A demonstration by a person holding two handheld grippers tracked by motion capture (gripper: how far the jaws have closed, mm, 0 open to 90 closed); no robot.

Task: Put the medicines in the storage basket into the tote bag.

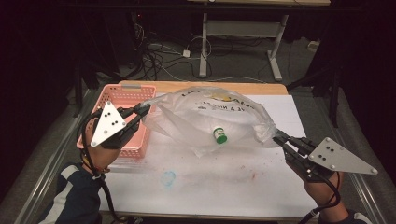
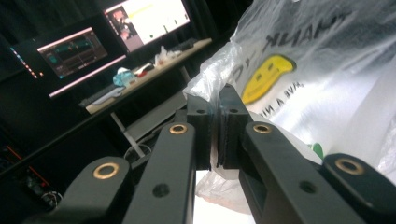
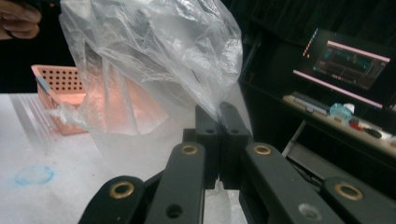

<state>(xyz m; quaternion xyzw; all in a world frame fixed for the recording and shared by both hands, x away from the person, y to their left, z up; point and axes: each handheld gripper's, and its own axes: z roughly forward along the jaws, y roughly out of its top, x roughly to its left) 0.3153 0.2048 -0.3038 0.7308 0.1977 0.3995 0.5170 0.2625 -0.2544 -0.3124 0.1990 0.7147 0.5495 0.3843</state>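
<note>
My left gripper (image 1: 141,110) pinches one end of the thin clear plastic bag with a yellow smiley print (image 1: 205,116), jaws closed on the film; my right gripper (image 1: 279,136) clamps the opposite end. The bag hangs stretched between them above the white table (image 1: 224,182), a small green-capped bottle (image 1: 219,135) inside. I judge this a carry; next, probably swing left over the pink perforated basket (image 1: 128,93).

A dim, dark-walled room holds a white-topped table (image 1: 261,182) with a wooden far edge, a grey carpeted floor (image 1: 243,65) strewn with tangled cables (image 1: 154,60) beyond it, a white-legged desk (image 1: 243,28) behind, and a side desk (image 2: 140,79) carrying two glowing monitors (image 2: 144,18).
</note>
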